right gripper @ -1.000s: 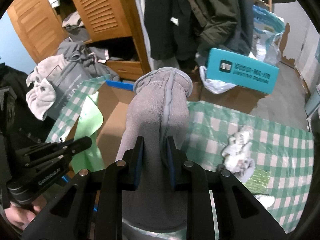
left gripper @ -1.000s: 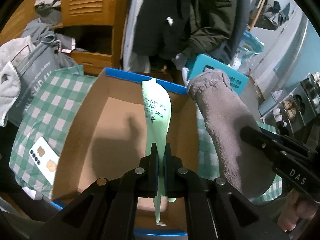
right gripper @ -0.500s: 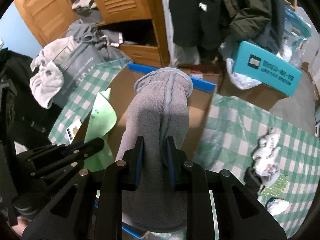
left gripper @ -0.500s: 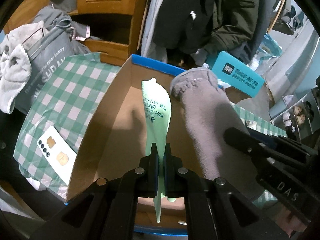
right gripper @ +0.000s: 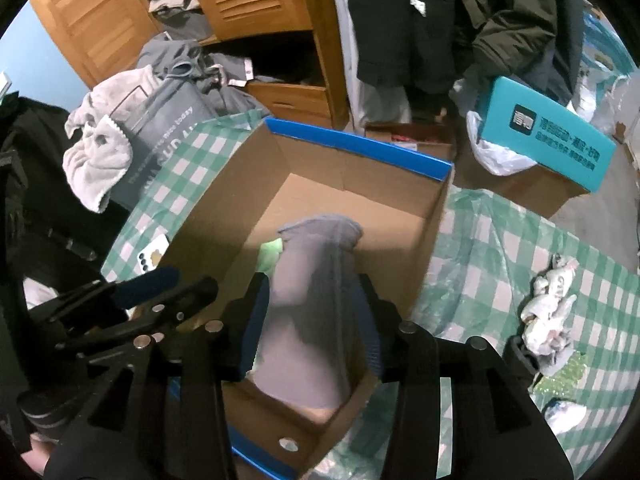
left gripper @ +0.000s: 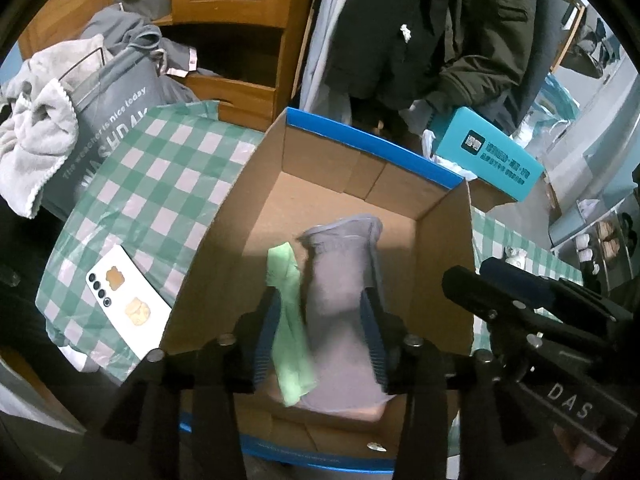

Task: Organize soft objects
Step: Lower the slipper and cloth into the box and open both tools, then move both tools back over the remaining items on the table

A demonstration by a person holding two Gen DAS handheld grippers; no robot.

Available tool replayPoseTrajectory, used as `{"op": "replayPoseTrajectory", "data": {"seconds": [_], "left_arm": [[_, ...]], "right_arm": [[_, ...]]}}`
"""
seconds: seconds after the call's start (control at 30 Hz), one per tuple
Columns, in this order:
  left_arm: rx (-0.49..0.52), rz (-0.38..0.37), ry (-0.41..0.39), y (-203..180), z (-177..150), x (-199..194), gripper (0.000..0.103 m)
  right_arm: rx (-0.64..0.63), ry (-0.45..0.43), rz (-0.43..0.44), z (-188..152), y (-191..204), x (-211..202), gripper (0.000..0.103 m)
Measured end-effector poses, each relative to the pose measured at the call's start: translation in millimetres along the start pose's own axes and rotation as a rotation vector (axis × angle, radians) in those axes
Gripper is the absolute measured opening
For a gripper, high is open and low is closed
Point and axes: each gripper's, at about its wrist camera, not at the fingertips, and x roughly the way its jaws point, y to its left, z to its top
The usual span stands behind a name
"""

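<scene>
An open cardboard box [left gripper: 372,144] with a blue rim sits on a green checkered cloth [left gripper: 160,184]. My left gripper [left gripper: 320,304] hovers over it, its jaws opening. A light green floppy piece [left gripper: 288,320] drops, blurred, beside the left finger. My right gripper [right gripper: 312,288] is also over the box [right gripper: 352,144], jaws opening. A grey sock [right gripper: 316,320] hangs blurred between the fingers and slides down into the box. The sock [left gripper: 340,300] lies next to the green piece. Each gripper shows in the other's view: right gripper [left gripper: 472,272], left gripper [right gripper: 192,280].
A white phone [left gripper: 128,304] lies on the cloth left of the box. A grey bag [left gripper: 108,120] and pale towel [left gripper: 36,140] sit at the left. A teal box [right gripper: 548,140] stands behind, dark coats hang at the back, and crumpled white cloth [right gripper: 548,304] lies at the right.
Both grippers have gone from shut to open over the box. The green piece and the grey sock have left the pads and dropped lower into the box.
</scene>
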Motion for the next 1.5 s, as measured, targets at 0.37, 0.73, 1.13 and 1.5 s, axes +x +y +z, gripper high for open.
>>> {"op": "replayPoseTrajectory", "data": {"seconds": [0.37,0.73,1.13,1.5], "left_arm": [[0.063,0.006,0.011,-23.0,-4.8,0.5,0.048],[0.135,-0.001,0.006,-55.5,-10.4,-2.2,0.053],[0.210,-0.021,0.023,-93.4,-20.2,2.6,0.053],[0.301,-0.029,0.038,-139.0,-30.9,7.5,0.053]], "right_arm": [[0.057,-0.033,-0.058,-6.7,-26.9,-21.1,0.061],[0.095,-0.042,-0.109,-21.3,-56.3,-37.5,0.066],[0.128,-0.045,-0.165,-44.2,-92.1,-54.6,0.069],[0.192,-0.042,-0.203,-69.1,-133.5,-69.6,0.069]]}}
